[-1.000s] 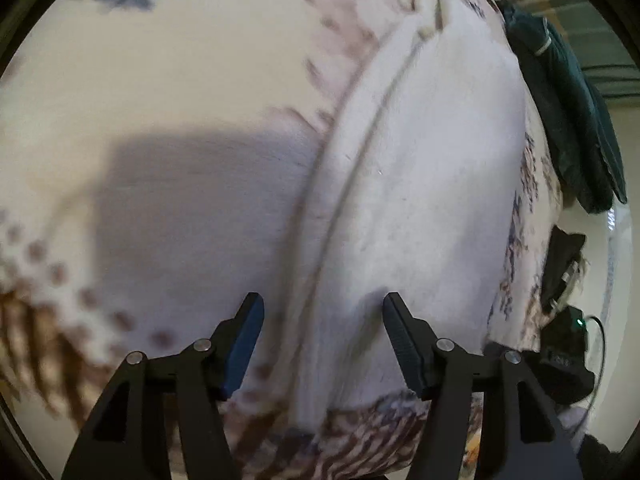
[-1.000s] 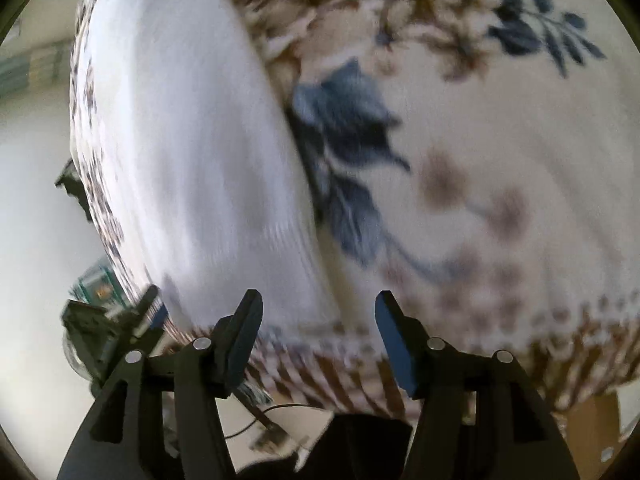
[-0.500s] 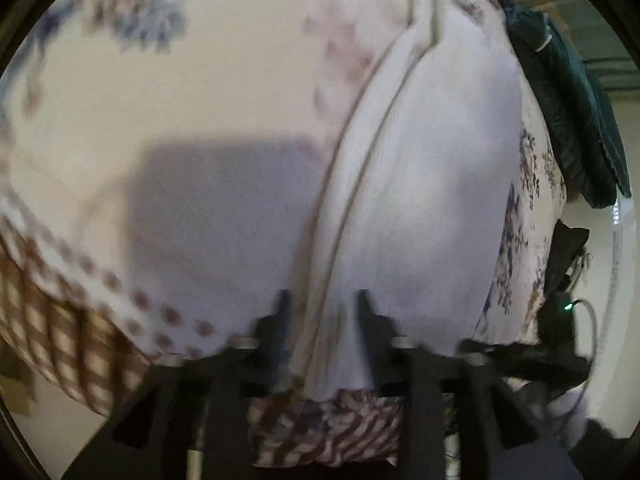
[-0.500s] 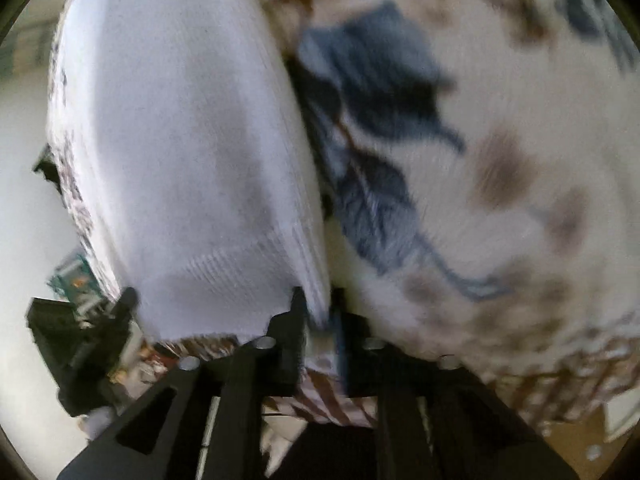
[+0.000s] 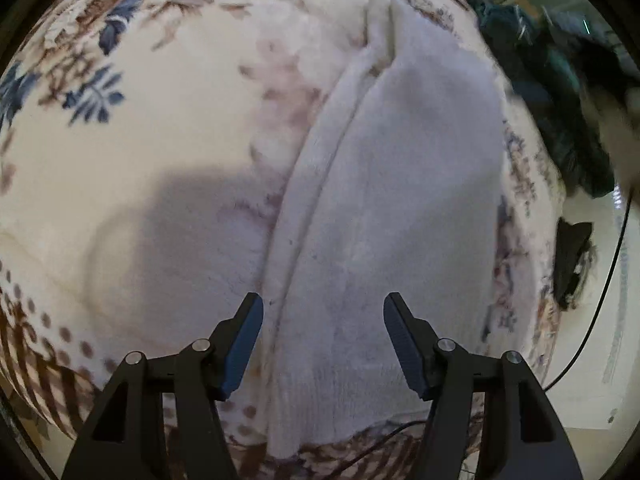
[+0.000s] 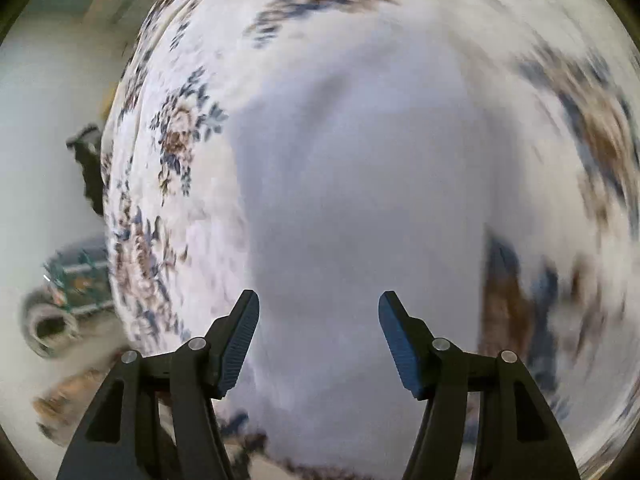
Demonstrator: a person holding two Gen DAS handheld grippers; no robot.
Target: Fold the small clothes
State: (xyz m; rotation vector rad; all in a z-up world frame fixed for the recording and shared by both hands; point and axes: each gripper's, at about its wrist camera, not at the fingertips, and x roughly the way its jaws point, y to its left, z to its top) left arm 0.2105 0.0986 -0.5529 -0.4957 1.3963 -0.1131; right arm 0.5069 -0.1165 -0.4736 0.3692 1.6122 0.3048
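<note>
On a floral blanket [image 5: 168, 128] patterned with blue and brown sprays lies the white garment [image 5: 400, 208], folded into a long narrow shape that runs from the near edge of the blanket toward the far side. In the left wrist view its folded edge forms a raised double ridge along the garment's left side, and two small points of cloth stick up at the far end. The left gripper [image 5: 323, 344] hangs over the garment's near end, its jaws opening and standing apart with nothing pinched; the cloth lies below the gap. A dark green heap of fabric [image 5: 560, 120] sits off the blanket's far right. In the right wrist view, which is heavily blurred, the right gripper [image 6: 319, 340] hovers over the same white garment [image 6: 360, 200], jaws likewise opening and clear of the cloth.
</note>
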